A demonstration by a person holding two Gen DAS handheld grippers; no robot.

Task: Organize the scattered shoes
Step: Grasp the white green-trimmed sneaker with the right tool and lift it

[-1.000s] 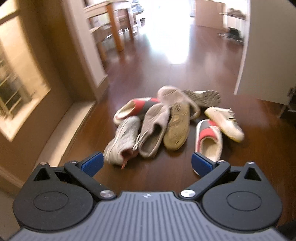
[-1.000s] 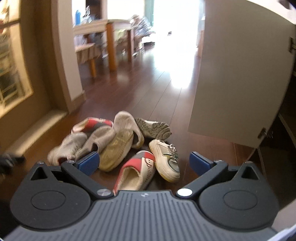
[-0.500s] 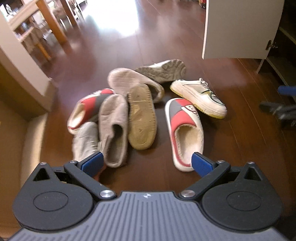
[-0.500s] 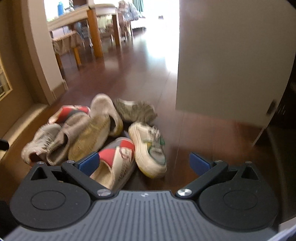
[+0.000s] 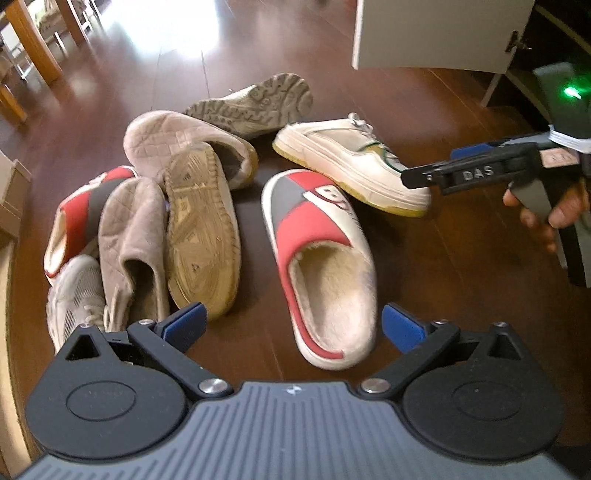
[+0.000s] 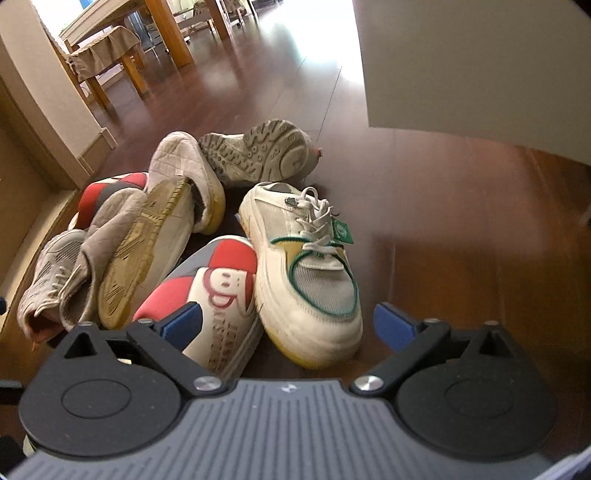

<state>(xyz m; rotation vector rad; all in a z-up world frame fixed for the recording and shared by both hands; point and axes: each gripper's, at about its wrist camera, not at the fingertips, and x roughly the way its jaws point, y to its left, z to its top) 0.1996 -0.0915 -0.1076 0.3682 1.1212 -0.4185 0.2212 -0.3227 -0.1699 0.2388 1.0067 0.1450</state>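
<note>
Several shoes lie in a heap on the dark wooden floor. A red, grey and white slipper (image 5: pixel 317 258) lies upright just ahead of my open left gripper (image 5: pixel 293 326), its heel between the fingers. A white sneaker with green trim (image 5: pixel 351 162) lies beyond it. My right gripper (image 6: pixel 288 326) is open and close over that sneaker (image 6: pixel 306 266), with the slipper's toe (image 6: pixel 214 291) by its left finger. The right gripper also shows in the left wrist view (image 5: pixel 472 170), near the sneaker's toe. The matching red slipper (image 5: pixel 81 214), two beige quilted slippers (image 5: pixel 136 236), an upturned sole (image 5: pixel 201 236) and grey sneakers (image 5: pixel 255 99) make up the rest.
A white cabinet door (image 5: pixel 436 33) stands open at the right, with the cabinet's dark inside behind it. A wooden table and chair (image 6: pixel 122 48) stand far back left. A beige wall and step (image 6: pixel 33 155) run along the left of the heap.
Both grippers have moved down and closer to the heap. The right gripper has come in over the white sneaker and now shows at the right of the left wrist view.
</note>
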